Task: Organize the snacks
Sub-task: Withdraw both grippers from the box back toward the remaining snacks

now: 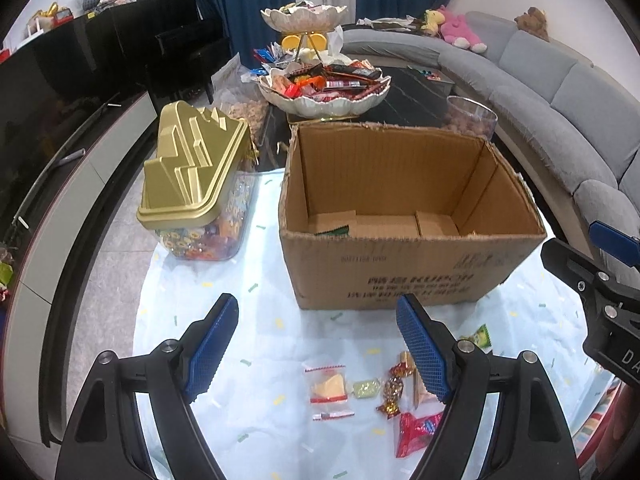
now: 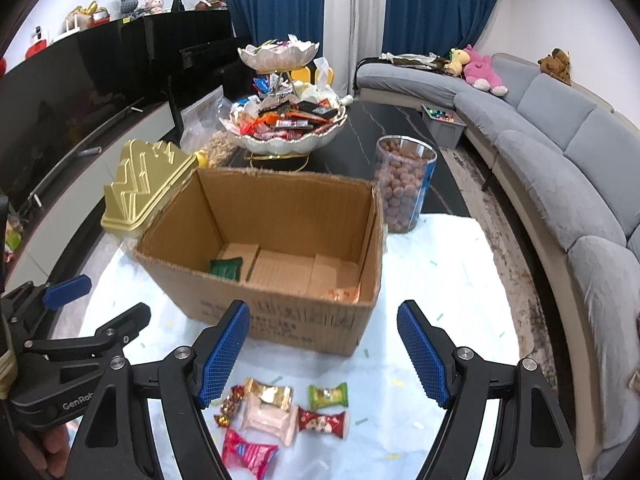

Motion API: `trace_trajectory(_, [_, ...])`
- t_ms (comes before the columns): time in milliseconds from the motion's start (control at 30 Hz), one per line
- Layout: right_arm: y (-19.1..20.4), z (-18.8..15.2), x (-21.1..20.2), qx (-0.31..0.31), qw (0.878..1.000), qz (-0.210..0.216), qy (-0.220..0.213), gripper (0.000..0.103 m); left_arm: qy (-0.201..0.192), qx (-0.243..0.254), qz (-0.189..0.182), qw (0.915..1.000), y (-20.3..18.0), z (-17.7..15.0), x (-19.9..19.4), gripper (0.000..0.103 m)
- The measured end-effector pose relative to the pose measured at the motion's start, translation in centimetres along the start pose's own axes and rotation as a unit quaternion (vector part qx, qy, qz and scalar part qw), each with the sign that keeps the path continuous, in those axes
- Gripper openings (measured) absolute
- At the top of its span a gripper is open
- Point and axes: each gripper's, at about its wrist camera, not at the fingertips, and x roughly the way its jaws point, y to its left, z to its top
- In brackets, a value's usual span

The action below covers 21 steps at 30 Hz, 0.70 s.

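Wrapped snacks [image 2: 280,420]: crinkled foil and plastic packets, red, pink, green, gold, loose on pale confetti-print cloth [image 2: 440,280], just before corrugated cardboard box [image 2: 280,312]. Box print blurred, unreadable; green packet [image 2: 227,269] inside. Left gripper [image 1: 320,352], right gripper [image 2: 324,354]: jaws apart, empty, blue textured pads. "GenRob" partly legible on left gripper body.
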Motion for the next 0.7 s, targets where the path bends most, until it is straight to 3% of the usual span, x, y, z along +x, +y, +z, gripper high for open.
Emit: trace_trajectory(700, [1.9, -4.9, 0.6, -0.012, 0.999, 0.015, 0.038, 0.077, 0.033, -0.009, -0.01, 0.9994, 0.3, -4.7, 1.5, 0.081])
